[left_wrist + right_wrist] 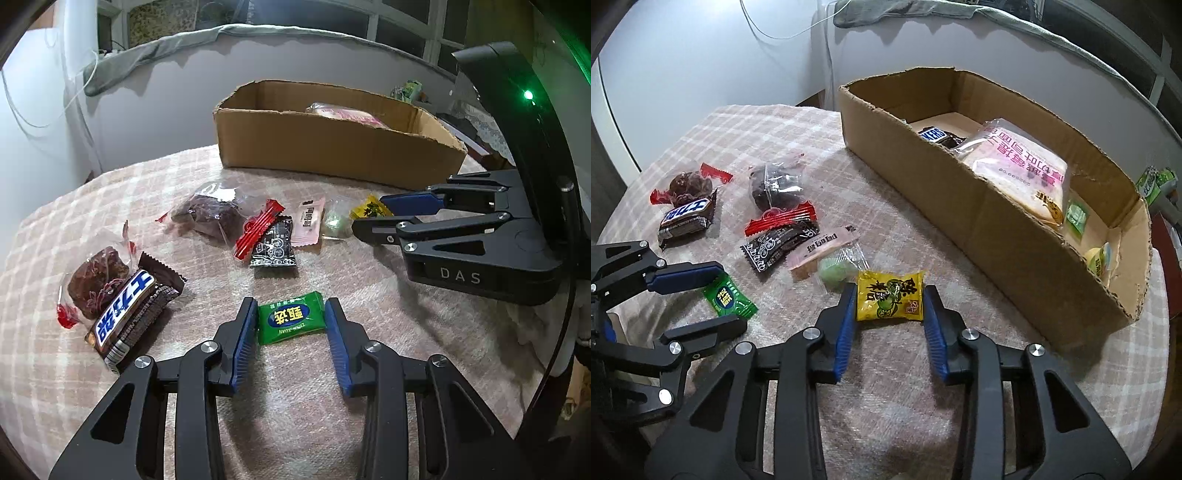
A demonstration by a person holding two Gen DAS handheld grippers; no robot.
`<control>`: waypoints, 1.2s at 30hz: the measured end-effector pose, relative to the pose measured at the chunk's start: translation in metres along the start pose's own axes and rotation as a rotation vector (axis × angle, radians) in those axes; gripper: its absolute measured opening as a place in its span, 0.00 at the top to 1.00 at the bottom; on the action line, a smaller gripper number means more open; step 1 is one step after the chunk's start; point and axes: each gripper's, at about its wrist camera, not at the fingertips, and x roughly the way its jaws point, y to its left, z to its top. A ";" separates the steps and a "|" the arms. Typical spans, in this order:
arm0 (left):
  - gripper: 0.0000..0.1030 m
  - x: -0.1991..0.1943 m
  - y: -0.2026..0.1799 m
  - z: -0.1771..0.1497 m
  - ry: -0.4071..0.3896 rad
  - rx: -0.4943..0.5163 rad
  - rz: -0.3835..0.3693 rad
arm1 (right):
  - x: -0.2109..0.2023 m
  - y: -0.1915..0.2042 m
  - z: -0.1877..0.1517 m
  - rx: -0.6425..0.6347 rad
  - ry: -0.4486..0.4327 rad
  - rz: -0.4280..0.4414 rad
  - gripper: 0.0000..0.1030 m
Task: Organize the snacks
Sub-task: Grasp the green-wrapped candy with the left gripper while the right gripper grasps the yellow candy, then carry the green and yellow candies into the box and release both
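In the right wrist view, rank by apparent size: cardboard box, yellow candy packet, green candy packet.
1. cardboard box
2. yellow candy packet, though it lies nearest the camera
3. green candy packet, partly hidden by a finger

Green candy: sealed wrapper, flat on checked tabletop, nearest the viewer.
Yellow candy: sealed, flat, just beside cardboard box.
Box: open-topped, part-filled.

Inside the cardboard box, the Snickers bar shows only its end above the near wall, and the small green packet lies partly under the pink-printed bread bag. Far right, a green pack is too blurred to identify.
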 end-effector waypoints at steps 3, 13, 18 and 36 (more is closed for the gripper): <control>0.66 -0.003 0.004 -0.001 -0.003 -0.025 -0.017 | -0.001 0.000 0.000 0.006 0.002 0.004 0.66; 0.67 -0.012 0.011 -0.002 -0.015 -0.062 -0.037 | -0.010 -0.005 -0.005 0.032 -0.005 0.021 0.67; 0.67 -0.021 0.010 0.001 -0.037 -0.065 -0.041 | -0.021 -0.006 -0.006 0.031 -0.021 0.022 0.67; 0.67 -0.049 0.027 0.062 -0.178 -0.061 -0.020 | -0.078 -0.025 0.016 0.048 -0.137 -0.008 0.67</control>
